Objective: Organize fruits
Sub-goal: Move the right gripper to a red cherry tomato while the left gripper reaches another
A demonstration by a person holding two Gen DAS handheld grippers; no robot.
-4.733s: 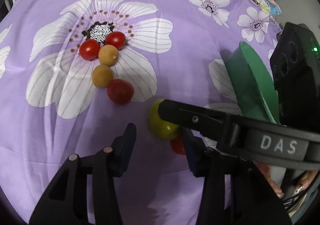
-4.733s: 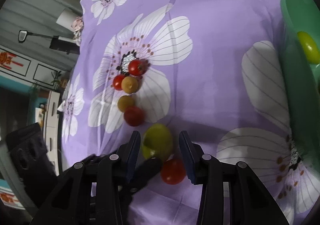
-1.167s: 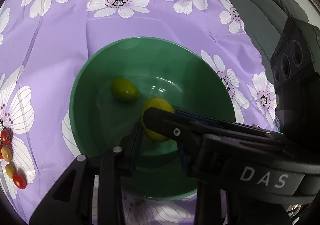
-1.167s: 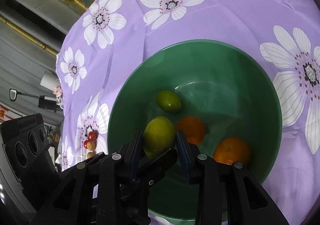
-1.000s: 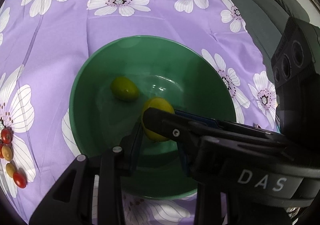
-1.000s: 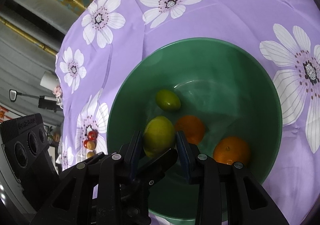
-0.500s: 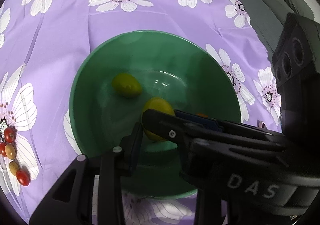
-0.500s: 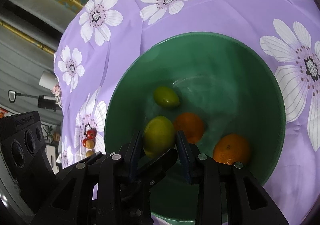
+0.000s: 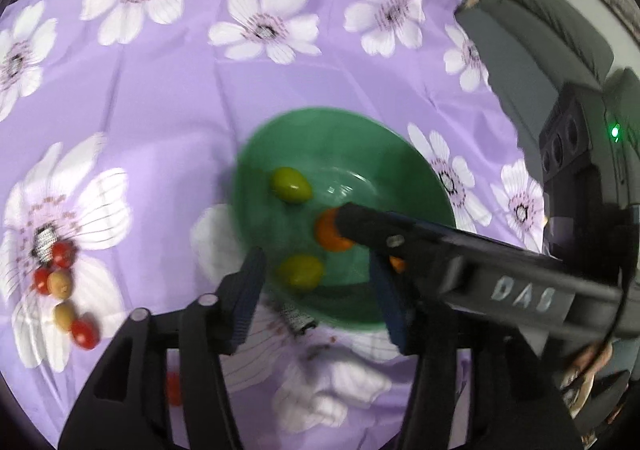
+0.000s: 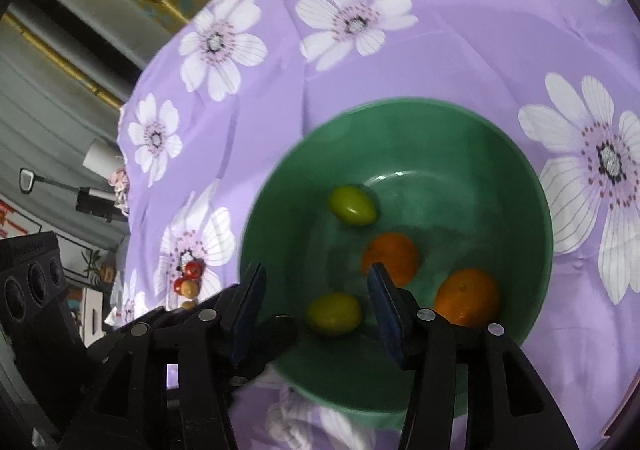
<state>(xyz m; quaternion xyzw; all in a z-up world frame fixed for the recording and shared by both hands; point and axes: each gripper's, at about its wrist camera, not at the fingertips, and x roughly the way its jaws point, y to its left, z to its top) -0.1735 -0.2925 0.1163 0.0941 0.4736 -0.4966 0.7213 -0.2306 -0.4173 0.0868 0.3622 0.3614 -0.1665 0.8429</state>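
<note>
bowl [image 10: 532,186]: glossy green plastic | tablecloth [image 10: 440,62]: smooth purple floral cloth | limes [image 10: 352,205]: shiny skin

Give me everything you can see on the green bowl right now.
The green bowl is round and deep, with a smooth, glossy inside that looks like plastic or glazed ceramic. It stands upright on the purple flowered tablecloth. Inside lie two green fruits, one near the middle and one at the near wall, plus two oranges. Both hand-held grippers hang above its near rim, their jaws opening, touching nothing in the bowl.
</note>
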